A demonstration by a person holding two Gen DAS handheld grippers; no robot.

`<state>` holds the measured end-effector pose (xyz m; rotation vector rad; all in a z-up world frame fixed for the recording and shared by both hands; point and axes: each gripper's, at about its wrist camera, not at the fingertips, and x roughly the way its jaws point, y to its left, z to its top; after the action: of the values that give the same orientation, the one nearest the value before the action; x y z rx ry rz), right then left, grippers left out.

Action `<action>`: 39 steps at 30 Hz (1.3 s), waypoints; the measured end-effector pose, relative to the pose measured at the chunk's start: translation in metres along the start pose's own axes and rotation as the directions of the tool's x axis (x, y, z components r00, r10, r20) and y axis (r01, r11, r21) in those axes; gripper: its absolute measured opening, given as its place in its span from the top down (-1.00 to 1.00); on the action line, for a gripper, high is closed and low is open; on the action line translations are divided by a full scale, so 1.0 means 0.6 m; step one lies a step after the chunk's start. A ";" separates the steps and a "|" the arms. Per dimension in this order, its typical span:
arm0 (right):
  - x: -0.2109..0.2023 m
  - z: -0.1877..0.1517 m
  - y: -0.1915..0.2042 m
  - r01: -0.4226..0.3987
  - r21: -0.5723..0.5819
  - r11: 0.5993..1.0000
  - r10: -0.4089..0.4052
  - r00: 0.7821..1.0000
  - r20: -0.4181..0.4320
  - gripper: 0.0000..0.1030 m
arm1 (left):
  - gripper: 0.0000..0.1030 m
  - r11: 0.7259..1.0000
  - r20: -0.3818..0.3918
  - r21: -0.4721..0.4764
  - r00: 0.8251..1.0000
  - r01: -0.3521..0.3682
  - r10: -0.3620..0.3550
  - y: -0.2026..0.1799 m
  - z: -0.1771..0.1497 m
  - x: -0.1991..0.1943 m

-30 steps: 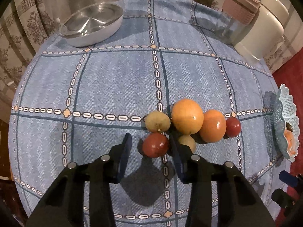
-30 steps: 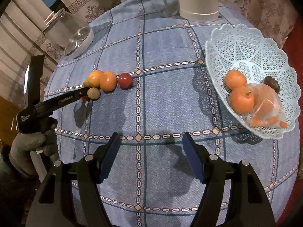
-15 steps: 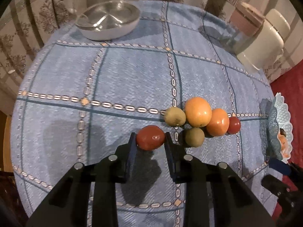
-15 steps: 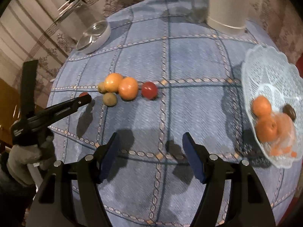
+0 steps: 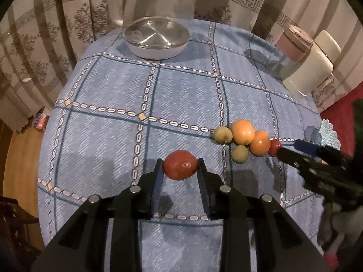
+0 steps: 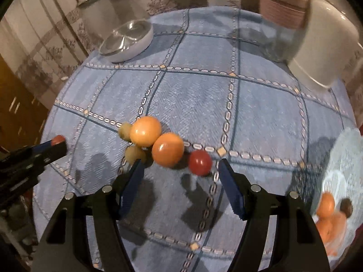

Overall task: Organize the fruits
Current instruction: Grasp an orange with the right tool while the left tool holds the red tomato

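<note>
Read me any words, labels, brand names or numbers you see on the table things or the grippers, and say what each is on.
None can be read.
White jug, pink-lidded glass jar, glass-lidded white pot: no print visible.
Blue checked tablecloth: chain pattern only, no letters.
Left gripper and right gripper: no legible marking.

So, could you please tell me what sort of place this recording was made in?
Probably a home dining area: a round table under a blue checked tablecloth, patterned beige curtains behind it, and a white-handled glass kettle beside loose fruit.
</note>
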<state>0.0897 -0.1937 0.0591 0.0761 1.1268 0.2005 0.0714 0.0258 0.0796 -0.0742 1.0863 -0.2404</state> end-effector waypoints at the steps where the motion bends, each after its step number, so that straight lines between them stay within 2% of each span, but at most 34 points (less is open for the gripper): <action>1: 0.009 0.005 -0.001 -0.004 -0.004 1.000 0.004 1.000 -0.010 -0.35 | 0.42 1.000 0.000 -0.003 1.000 0.002 -0.002 0.002 -0.003 -0.002; 6: 0.033 0.015 -0.003 -0.011 -0.003 1.000 0.011 0.999 -0.036 -0.35 | 0.42 1.000 -0.008 -0.017 1.000 0.001 -0.001 0.013 -0.018 -0.008; 13: 0.065 0.023 0.010 -0.010 -0.081 0.997 0.005 0.998 -0.063 -0.35 | 0.42 0.999 -0.011 -0.047 1.000 -0.010 0.009 0.029 -0.036 -0.021; 17: 0.082 0.028 0.007 -0.028 -0.072 0.997 0.022 0.996 -0.089 -0.31 | 0.42 0.998 -0.007 -0.061 1.000 -0.017 0.017 0.032 -0.043 -0.028; 22: 0.087 0.032 0.017 -0.044 -0.105 0.994 0.033 0.994 -0.101 -0.08 | 0.42 0.997 -0.004 -0.072 1.000 -0.029 0.028 0.037 -0.052 -0.037; 25: 0.088 0.031 0.027 -0.077 -0.110 0.991 0.064 0.991 -0.119 0.23 | 0.42 0.996 0.001 -0.077 0.999 -0.033 0.033 0.036 -0.055 -0.042; 34: 0.063 0.004 0.024 -0.126 -0.071 0.989 0.117 0.986 -0.123 0.23 | 0.42 0.996 0.022 -0.076 0.999 -0.043 0.044 0.027 -0.061 -0.062; 39: 0.030 -0.019 0.010 -0.170 -0.005 0.985 0.169 0.980 -0.107 0.23 | 0.42 0.997 0.029 -0.067 0.999 -0.042 0.044 0.012 -0.065 -0.070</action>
<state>0.0860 -0.1848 0.0389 0.1505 1.2253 0.3681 0.0196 0.0449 0.0963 -0.1135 1.0647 -0.1642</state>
